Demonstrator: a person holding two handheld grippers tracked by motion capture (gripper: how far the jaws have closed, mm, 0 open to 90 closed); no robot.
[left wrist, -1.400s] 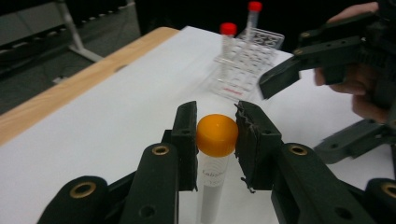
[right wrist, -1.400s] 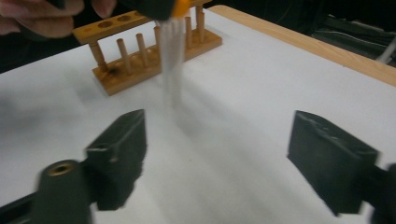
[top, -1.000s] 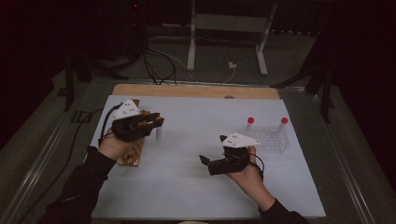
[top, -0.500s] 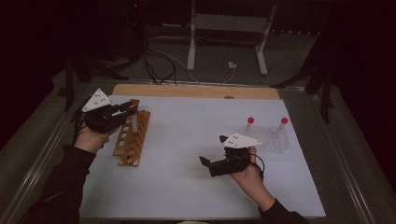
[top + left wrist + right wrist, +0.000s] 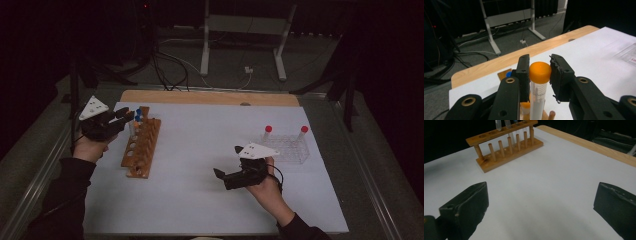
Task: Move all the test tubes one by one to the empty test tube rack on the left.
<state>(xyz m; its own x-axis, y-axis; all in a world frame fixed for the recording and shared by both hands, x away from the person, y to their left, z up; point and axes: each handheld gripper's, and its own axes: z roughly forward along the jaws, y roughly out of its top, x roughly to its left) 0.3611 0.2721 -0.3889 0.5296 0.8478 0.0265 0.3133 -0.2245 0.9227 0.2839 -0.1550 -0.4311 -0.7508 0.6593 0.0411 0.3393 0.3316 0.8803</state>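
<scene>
I see the left hand-held gripper (image 5: 540,75) pinching the upright orange-capped test tube (image 5: 539,82) by its cap directly over the wooden rack (image 5: 141,147); right hand-held gripper (image 5: 226,178) spread, well apart.

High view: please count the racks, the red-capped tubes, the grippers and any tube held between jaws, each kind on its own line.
Wooden rack: 1
Clear rack: 1
Red-capped tubes: 2
Orange-capped tube, between the left jaws: 1
Left gripper and right gripper: 2
Total: 7
</scene>
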